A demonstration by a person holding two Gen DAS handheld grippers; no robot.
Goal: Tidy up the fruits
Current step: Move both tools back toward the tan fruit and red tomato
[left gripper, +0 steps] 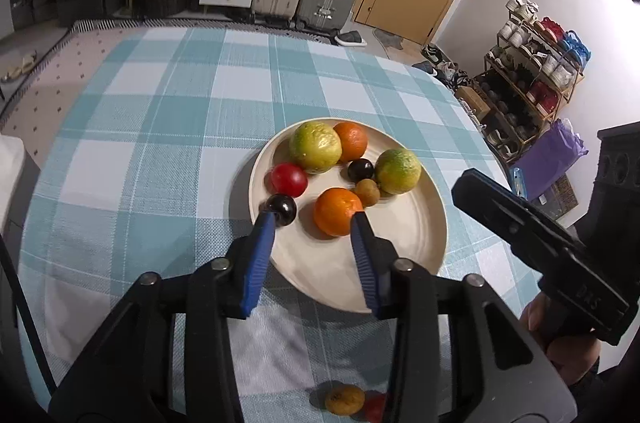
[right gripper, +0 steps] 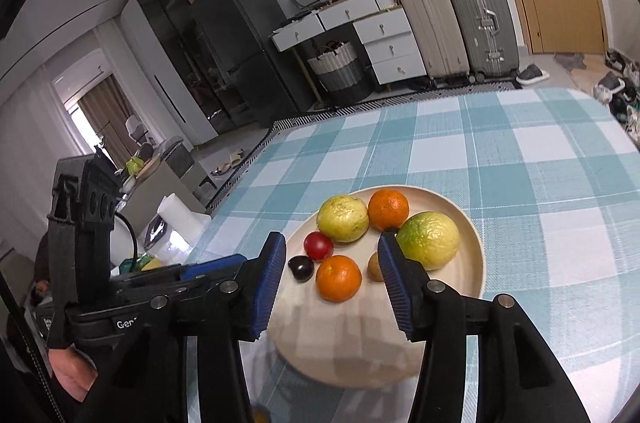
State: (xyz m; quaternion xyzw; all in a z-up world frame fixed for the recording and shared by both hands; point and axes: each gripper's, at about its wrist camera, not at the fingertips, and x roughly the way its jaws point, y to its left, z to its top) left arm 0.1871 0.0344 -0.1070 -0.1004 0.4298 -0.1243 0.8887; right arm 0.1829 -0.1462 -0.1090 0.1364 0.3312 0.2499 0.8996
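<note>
Left gripper [left gripper: 316, 219] wide apart over plate [left gripper: 416, 247], orange [left gripper: 337, 211] between its fingertips.

The plate [left gripper: 424, 223] is crowded on its far half: two green citrus [left gripper: 315, 147], two oranges [left gripper: 337, 212], a tomato [left gripper: 289, 179], two dark fruits [left gripper: 283, 209] and a small brown fruit [left gripper: 367, 192] lie close together, with only narrow gaps between them. The near half of the plate is bare. The counter [left gripper: 168, 127] to the left and behind the plate is open cloth. Two small fruits [left gripper: 345, 400] lie on the near edge, under the left tongs [left gripper: 316, 219].
</note>
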